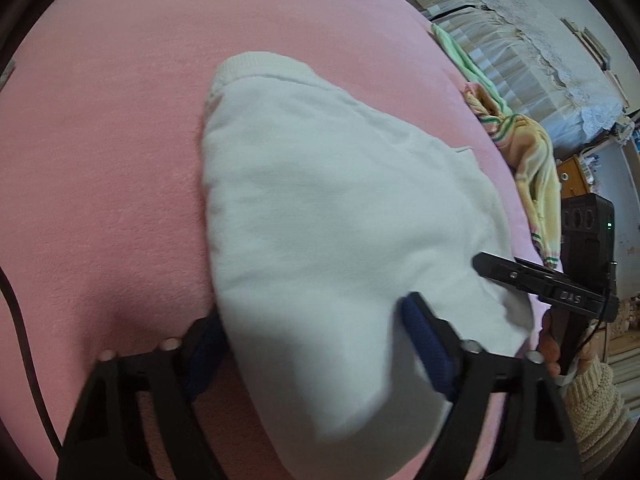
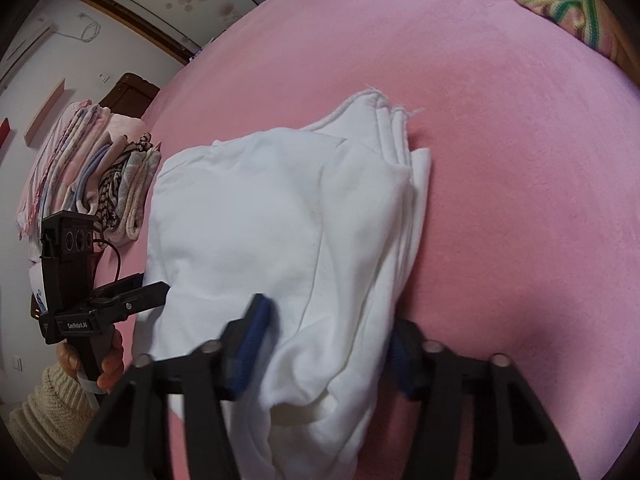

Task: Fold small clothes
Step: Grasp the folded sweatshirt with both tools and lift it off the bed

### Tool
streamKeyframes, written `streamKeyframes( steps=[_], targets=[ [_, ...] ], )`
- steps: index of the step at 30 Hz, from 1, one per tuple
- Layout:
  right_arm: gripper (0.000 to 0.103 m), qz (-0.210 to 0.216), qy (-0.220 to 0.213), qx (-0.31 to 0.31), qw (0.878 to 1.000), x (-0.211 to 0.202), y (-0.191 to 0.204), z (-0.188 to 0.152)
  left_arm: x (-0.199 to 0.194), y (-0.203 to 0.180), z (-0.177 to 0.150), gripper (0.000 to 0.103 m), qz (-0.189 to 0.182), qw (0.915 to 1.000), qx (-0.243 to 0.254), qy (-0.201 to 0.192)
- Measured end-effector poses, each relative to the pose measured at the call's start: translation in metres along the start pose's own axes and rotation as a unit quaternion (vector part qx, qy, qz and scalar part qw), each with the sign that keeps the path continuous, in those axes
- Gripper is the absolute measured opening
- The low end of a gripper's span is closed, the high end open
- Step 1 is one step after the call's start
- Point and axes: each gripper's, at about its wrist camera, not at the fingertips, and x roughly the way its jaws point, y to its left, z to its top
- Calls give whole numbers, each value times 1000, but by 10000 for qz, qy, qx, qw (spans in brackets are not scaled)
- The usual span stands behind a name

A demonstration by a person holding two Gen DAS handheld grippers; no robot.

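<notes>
White garment (image 1: pixel 340 208) lies folded on the pink blanket (image 1: pixel 112 160) that covers the bed, and I have both grippers down at its near edge. My left gripper (image 1: pixel 316 344) straddles the near end of the cloth: one blue pad (image 1: pixel 426 350) sits on top of the fabric on the right, the other pad is on the left and partly hidden under the edge, and the jaws stand fairly wide, so I cannot tell whether they pinch the cloth or only bracket it. My right gripper (image 2: pixel 324 348) has the bundled layers between its blue pads (image 2: pixel 250 340); the cloth bulges up between them and the pads press against it on both sides, so it grips the white garment. From the right wrist camera the garment shows several stacked layers, with frayed edges at its far corner. My left hand (image 2: pixel 108 364), in a cream knitted sleeve (image 2: pixel 44 412), shows there at the lower left, holding its gripper's handle. A pile of folded clothes (image 2: pixel 100 176) sits at the far left edge of the bed. A yellow striped knit (image 1: pixel 532 168) lies near the bed's right side, well apart from the white garment.
</notes>
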Motion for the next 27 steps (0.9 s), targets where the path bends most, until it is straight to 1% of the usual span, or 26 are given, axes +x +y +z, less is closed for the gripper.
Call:
streamKeyframes(
  steps=[1,4,5,6,7,9,12,14,17,21,24,27],
  targets=[
    [40,-73,-45,-73,9999,0,4,-1,-1,-3,0,72,79,10000,15,-31],
    [31,-284,-157,-306,9990,-2,14,-3,-5,-6,0,58,270,9995,-14,-133],
    [28,-404,-209,-424,9981,-4,20,-4,-8,-6,-1,51,322,9993,-45,-195],
    [27,-496,-233,-508,9972,-6,21,-4,-12,-7,-2,44,399,9988,-52,-265],
    [26,-635,-262,-641,9956,-7,26,-6,-15,-9,-2,40,466,9984,-42,-318],
    [24,-962,-327,-972,9901,-9,38,-10,-22,-18,-5,29,685,9967,51,-427],
    [22,-1371,-402,-1329,9808,-13,56,-14,-32,-35,-9,21,1015,9929,239,-571],
    [21,-1513,-457,-1432,9770,-18,65,-16,-40,-46,-11,18,1145,9909,291,-646],
    [20,-1570,-509,-1477,9752,-28,75,-19,-54,-56,-16,17,1210,9898,286,-695],
    [20,-1552,-476,-1571,9741,-41,93,-31,-76,-65,-28,16,1271,9896,309,-605],
    [20,-1527,-478,-1647,9733,-52,106,-43,-96,-69,-42,16,1327,9887,327,-618],
    [20,-1479,-509,-1779,9715,-61,128,-53,-123,-70,-58,16,1440,9867,353,-663]
  ],
)
